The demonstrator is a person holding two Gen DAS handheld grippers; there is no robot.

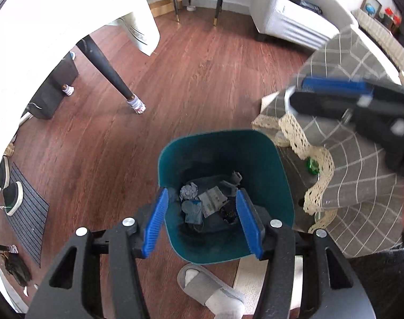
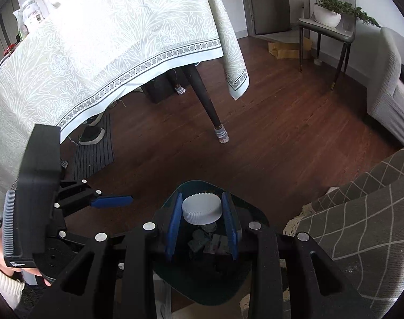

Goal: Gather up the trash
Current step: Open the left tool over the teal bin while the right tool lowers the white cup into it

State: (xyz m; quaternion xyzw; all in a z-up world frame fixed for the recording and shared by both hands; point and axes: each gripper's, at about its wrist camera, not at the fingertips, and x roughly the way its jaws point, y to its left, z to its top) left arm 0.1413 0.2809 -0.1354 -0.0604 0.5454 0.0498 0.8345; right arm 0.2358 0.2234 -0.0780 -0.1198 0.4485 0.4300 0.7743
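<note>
A teal trash bin (image 1: 271,164) stands on the wooden floor with crumpled paper and wrappers (image 1: 202,203) in its bottom. My left gripper (image 1: 202,210) is open and empty above the bin's mouth. My right gripper (image 2: 202,212) is shut on a white ribbed bottle cap (image 2: 201,208) and holds it over the bin (image 2: 252,214), with trash (image 2: 202,236) visible below. The right gripper shows blurred at the right of the left wrist view (image 1: 361,101). The left gripper shows at the left of the right wrist view (image 2: 106,201).
A low table with a grey checked, lace-edged cloth (image 1: 356,159) stands right of the bin. A dining table with a pale tablecloth (image 2: 108,53) and dark leg (image 2: 204,101) stands beyond. A slippered foot (image 1: 210,289) is near the bin. A striped mat with shoes (image 1: 23,212) lies left.
</note>
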